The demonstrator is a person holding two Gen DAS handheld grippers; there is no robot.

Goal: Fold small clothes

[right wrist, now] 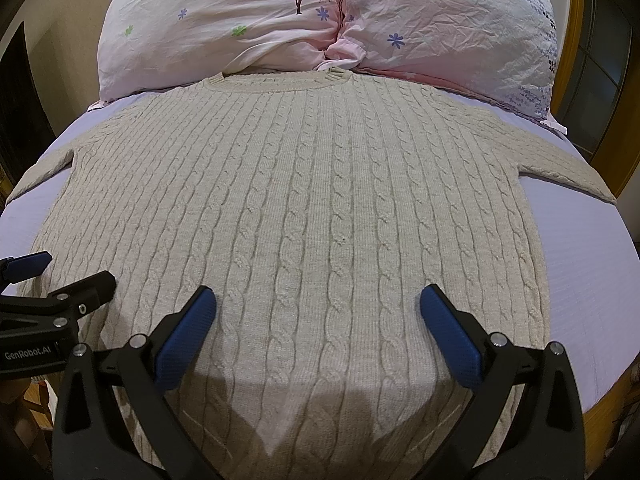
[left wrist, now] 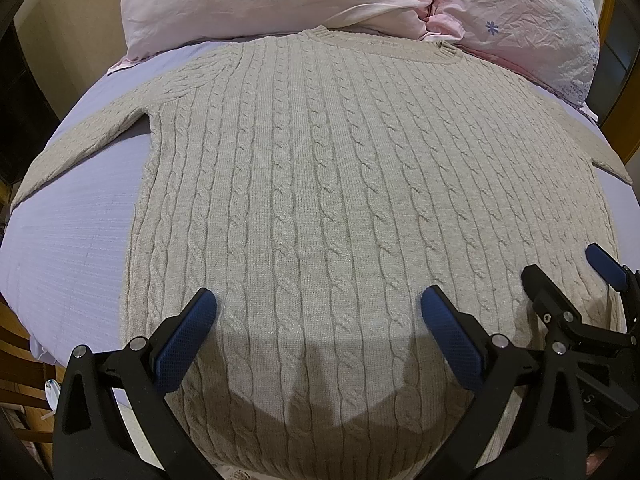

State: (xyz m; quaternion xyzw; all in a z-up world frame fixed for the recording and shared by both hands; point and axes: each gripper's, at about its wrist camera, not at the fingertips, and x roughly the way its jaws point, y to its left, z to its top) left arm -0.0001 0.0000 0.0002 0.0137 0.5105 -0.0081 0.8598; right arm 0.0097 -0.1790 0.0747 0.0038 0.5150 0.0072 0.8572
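Observation:
A beige cable-knit sweater [left wrist: 320, 184] lies flat on the bed, collar at the far side, sleeves spread to left and right; it also shows in the right wrist view [right wrist: 304, 208]. My left gripper [left wrist: 318, 304] is open and empty, hovering over the sweater's near hem. My right gripper [right wrist: 318, 304] is open and empty too, over the hem a little to the right. The right gripper shows at the right of the left wrist view [left wrist: 560, 280], and the left gripper at the left of the right wrist view [right wrist: 68, 272].
The bed has a pale lilac sheet [left wrist: 72, 240], also in the right wrist view [right wrist: 580, 248]. Two pink flowered pillows [left wrist: 280, 0] [right wrist: 440, 20] lie behind the collar. A wooden bed frame [right wrist: 576, 80] and a dark doorway [left wrist: 20, 100] border the bed.

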